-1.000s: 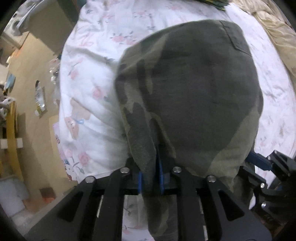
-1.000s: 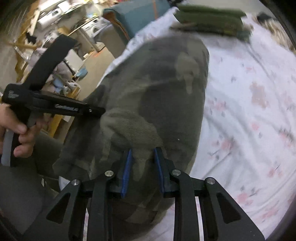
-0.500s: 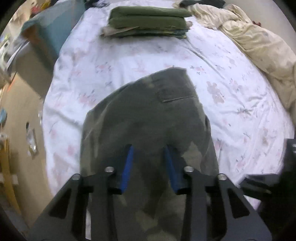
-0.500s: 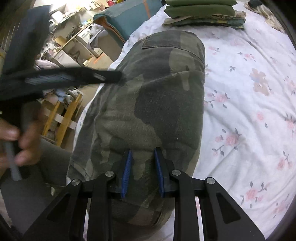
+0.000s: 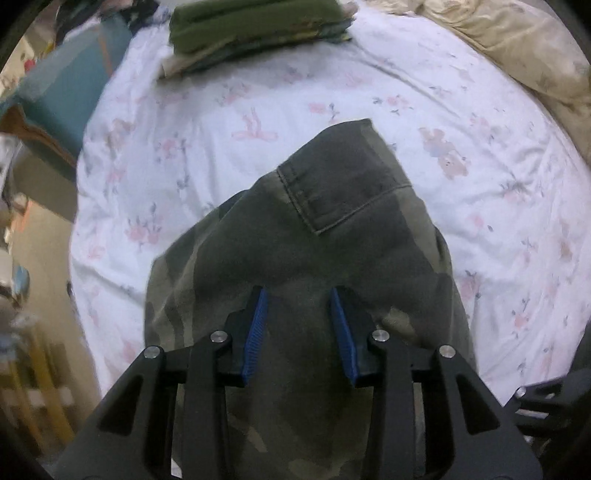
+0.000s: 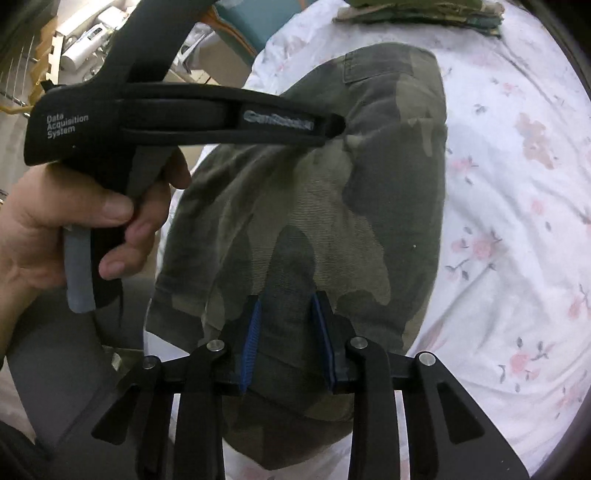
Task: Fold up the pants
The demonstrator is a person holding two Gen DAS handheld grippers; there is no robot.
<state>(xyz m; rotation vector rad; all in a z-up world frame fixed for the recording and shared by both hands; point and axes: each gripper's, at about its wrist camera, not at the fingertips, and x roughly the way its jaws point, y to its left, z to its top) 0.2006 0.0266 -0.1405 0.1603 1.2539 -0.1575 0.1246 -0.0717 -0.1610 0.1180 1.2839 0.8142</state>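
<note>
Camouflage pants (image 5: 332,236) lie folded lengthwise on the floral bed sheet, back pocket facing up; they also show in the right wrist view (image 6: 332,192). My left gripper (image 5: 299,325) is open, its blue pads apart above the near part of the pants, holding nothing. My right gripper (image 6: 286,328) is open too, pads spread just over the near end of the pants. The left gripper's black body (image 6: 184,122), held by a hand (image 6: 74,218), reaches over the pants' left side in the right wrist view.
A stack of folded green clothes (image 5: 258,26) lies at the far end of the bed, also in the right wrist view (image 6: 417,11). A beige duvet (image 5: 517,48) is bunched at the far right. A teal seat (image 5: 62,99) and floor clutter lie off the bed's left edge.
Both grippers have let go of the pants fabric and opened. The pants now lie laid out flat on the sheet, and the left gripper has drawn back over them.
</note>
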